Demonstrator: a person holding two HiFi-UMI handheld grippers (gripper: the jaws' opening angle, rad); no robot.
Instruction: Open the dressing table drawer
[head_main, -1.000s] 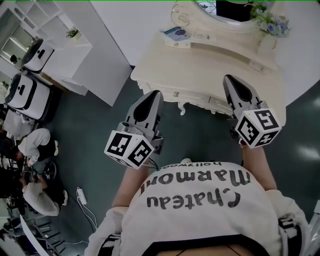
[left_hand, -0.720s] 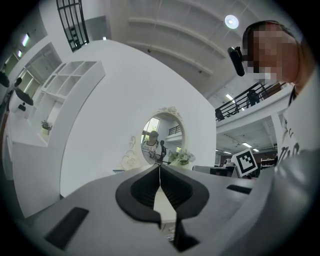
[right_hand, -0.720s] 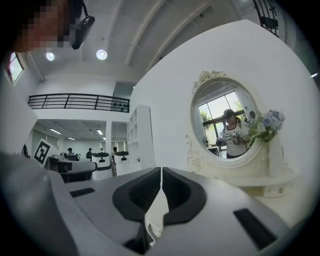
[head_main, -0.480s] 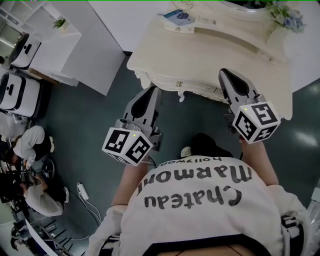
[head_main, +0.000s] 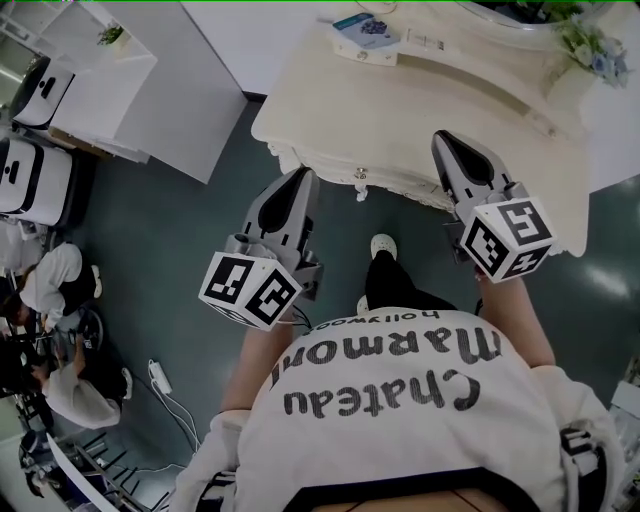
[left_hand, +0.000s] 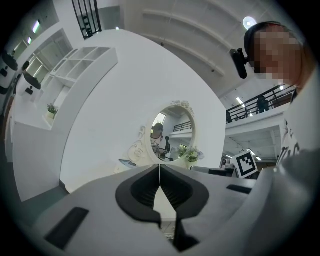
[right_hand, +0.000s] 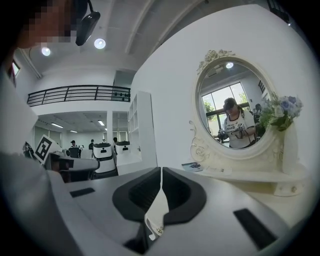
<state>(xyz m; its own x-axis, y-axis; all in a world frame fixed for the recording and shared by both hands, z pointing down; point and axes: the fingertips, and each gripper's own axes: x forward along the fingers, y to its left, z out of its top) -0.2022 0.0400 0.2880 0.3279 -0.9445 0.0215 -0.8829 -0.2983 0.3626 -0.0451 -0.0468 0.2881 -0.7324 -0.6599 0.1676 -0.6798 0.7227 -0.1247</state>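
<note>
While the person stands squarely before the cream dressing table (head_main: 430, 100), both grippers are held out toward its front edge, near it but not touching. The left gripper (head_main: 298, 182) has its jaws pressed flat together with nothing between them. The right gripper (head_main: 446, 142), at about its three o'clock, is closed and empty as well. The drawer (head_main: 340, 165) sits shut under the tabletop, its small knob (head_main: 360, 174) between the two tips, nearer the left one. At the table's twelve o'clock stands an oval mirror (right_hand: 235, 105), with flowers (right_hand: 280, 112) at its three o'clock.
</note>
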